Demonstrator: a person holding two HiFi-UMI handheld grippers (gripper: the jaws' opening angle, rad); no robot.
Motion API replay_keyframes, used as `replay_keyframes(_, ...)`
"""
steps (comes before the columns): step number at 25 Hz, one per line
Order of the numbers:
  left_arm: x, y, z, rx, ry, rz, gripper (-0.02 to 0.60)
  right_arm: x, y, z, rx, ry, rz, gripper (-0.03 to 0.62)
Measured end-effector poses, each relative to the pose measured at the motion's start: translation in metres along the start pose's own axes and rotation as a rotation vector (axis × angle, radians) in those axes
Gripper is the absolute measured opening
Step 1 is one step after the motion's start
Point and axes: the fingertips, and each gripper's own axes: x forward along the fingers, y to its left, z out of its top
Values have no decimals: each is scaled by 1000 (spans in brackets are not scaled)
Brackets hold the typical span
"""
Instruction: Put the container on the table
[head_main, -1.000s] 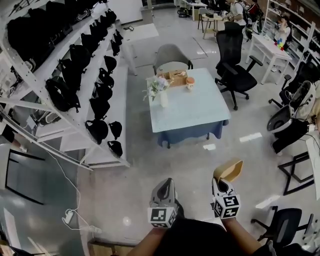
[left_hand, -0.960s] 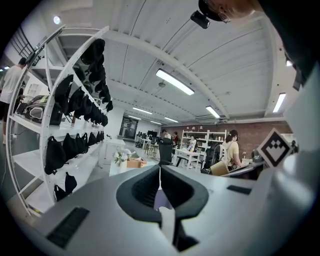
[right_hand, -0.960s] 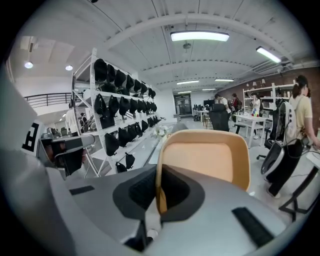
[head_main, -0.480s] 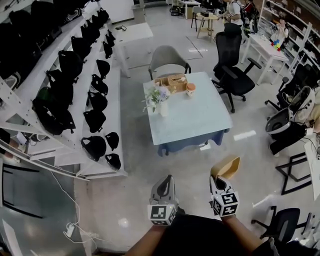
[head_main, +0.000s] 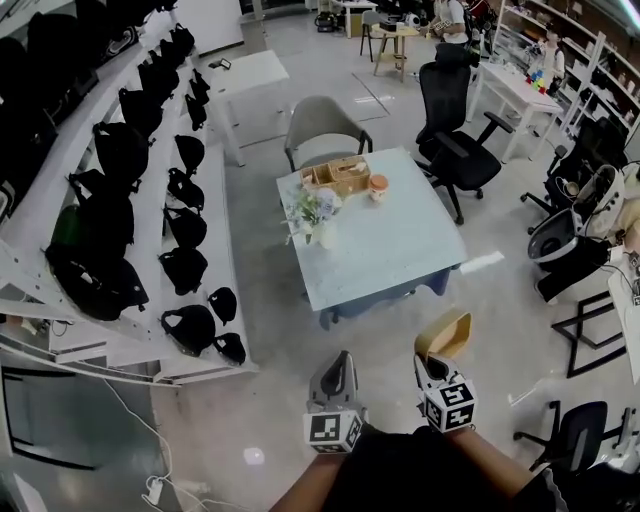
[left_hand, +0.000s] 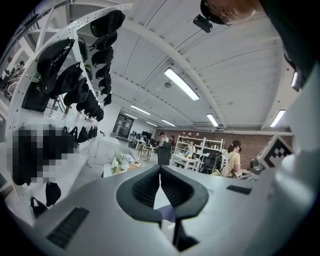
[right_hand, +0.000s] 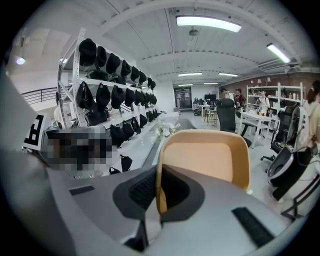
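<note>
A tan open container (head_main: 446, 334) hangs in the air over the floor, short of the table. My right gripper (head_main: 432, 366) is shut on its near wall; in the right gripper view that container (right_hand: 205, 161) fills the middle and its wall sits pinched between the pads of the right gripper (right_hand: 159, 192). My left gripper (head_main: 337, 376) is beside it on the left, shut and holding nothing, jaws of the left gripper (left_hand: 160, 187) meeting in its own view. The pale blue square table (head_main: 385, 245) stands ahead.
On the table's far side stand a flower vase (head_main: 314, 216), a wooden box (head_main: 338, 175) and a small cup (head_main: 378, 187). A grey chair (head_main: 322, 130) and a black office chair (head_main: 452, 120) flank it. White shelving with black bags (head_main: 125, 190) runs along the left.
Both grippers and the container have travelled forward across the floor; the table and shelving sit nearer and lower in the head view. Both grips look unchanged.
</note>
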Motion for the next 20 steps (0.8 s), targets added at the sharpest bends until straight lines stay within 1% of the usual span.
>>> replay_keyframes(4,10,2,0,4,-3,-26,9,10,9,-7,-10,28,9,3)
replay_keyframes(7,6,-2,1,-9,-10,-33,9,10,13,-14,-3,50,12,3)
replay_keyframes(10,-1,2,-2,-16,-8,-26,9,11,15,-10,-3,32,13,3)
replay_keyframes(12,-8,8,-5,-15,-2,-12,9,12,15,-5,3,14,16,3)
replay_keyframes(15,-16,19,-10,-22,6,24,9,21,16,-3,8,14,37,3)
replay_keyframes(20,-13,39,-8,-39,-2,109,9,53,23,12,-7,22,117,3)
